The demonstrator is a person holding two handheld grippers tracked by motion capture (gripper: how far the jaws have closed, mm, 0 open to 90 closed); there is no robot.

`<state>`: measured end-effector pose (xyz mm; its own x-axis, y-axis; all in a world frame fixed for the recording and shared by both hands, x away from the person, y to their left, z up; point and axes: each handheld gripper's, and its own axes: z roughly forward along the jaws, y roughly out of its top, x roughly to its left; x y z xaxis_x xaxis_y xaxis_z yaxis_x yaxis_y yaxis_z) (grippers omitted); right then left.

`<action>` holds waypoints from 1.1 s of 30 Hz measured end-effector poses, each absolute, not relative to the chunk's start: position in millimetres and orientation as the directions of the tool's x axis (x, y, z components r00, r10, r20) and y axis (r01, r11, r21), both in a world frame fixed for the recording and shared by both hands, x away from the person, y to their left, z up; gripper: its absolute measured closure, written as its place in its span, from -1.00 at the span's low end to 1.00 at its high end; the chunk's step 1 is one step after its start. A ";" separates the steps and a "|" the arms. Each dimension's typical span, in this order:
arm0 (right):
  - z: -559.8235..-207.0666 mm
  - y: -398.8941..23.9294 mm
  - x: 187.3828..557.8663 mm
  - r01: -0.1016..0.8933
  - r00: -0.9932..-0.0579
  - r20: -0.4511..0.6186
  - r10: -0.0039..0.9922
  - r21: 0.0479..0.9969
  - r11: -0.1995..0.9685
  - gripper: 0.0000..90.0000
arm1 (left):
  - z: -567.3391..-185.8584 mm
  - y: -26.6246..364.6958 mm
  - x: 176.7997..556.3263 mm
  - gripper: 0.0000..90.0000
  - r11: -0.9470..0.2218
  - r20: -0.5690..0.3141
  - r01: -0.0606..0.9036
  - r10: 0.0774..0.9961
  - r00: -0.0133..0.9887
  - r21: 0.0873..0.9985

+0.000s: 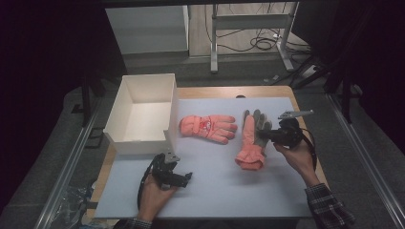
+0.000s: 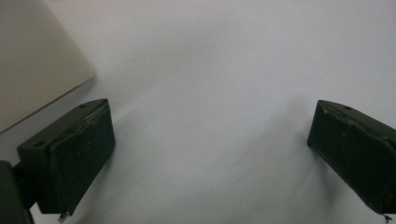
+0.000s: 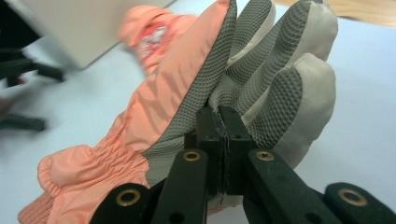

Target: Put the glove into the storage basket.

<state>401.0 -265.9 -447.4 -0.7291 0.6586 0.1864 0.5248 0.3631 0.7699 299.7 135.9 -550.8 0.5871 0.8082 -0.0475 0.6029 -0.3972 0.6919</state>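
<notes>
A salmon-pink glove with a grey grip palm (image 1: 250, 138) lies to the right of centre on the mat, cuff toward me. My right gripper (image 1: 261, 135) comes at it from the right and is shut on a pinch of its grey palm fabric. Seen up close, the black jaws (image 3: 219, 114) meet tightly on the glove (image 3: 261, 70), which is raised on edge. A second pink glove (image 1: 207, 126) lies flat to its left, beside the white box. My left gripper (image 1: 188, 177) rests low near the front left, open, nothing between its fingers (image 2: 212, 109).
An open white box (image 1: 172, 107) stands at the back left of the pale mat (image 1: 215, 195); its wall (image 2: 32, 60) shows just past the left gripper. A wooden table edge runs along the back and right. Beyond the table are metal stand legs and cables on the floor.
</notes>
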 end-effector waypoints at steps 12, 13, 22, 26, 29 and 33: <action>-465.8 -223.9 374.9 0.463 -0.844 0.213 0.492 0.753 0.468 0.96 | -550.7 136.1 299.7 -0.99 -0.400 -0.046 0.602 0.807 0.589 0.691; -467.5 -221.3 373.6 0.459 -0.850 0.214 0.482 0.751 0.475 0.96 | -550.7 136.1 299.7 -0.99 -0.400 -0.046 0.602 0.807 0.589 0.691; -488.3 -208.3 369.2 0.443 -0.872 0.217 0.438 0.730 0.520 0.95 | -550.4 136.5 299.7 -0.99 -0.407 -0.042 0.602 0.805 0.592 0.687; -497.9 -208.7 369.3 0.454 -0.866 0.216 0.452 0.719 0.527 0.95 | -550.4 136.5 299.7 -0.99 -0.407 -0.042 0.602 0.805 0.592 0.687; -503.2 -208.8 370.0 0.456 -0.863 0.204 0.463 0.711 0.536 0.90 | -550.4 136.5 299.7 -0.99 -0.407 -0.042 0.602 0.805 0.592 0.687; -503.1 -210.8 372.6 0.456 -0.860 0.200 0.470 0.715 0.530 0.67 | -550.4 136.5 299.7 -0.99 -0.406 -0.042 0.602 0.805 0.592 0.687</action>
<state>372.6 -210.8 -503.1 -0.8596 0.4701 0.2003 0.4563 0.5297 0.7150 299.7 136.5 -550.4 0.5917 0.8051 -0.0422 0.6020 -0.4064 0.6873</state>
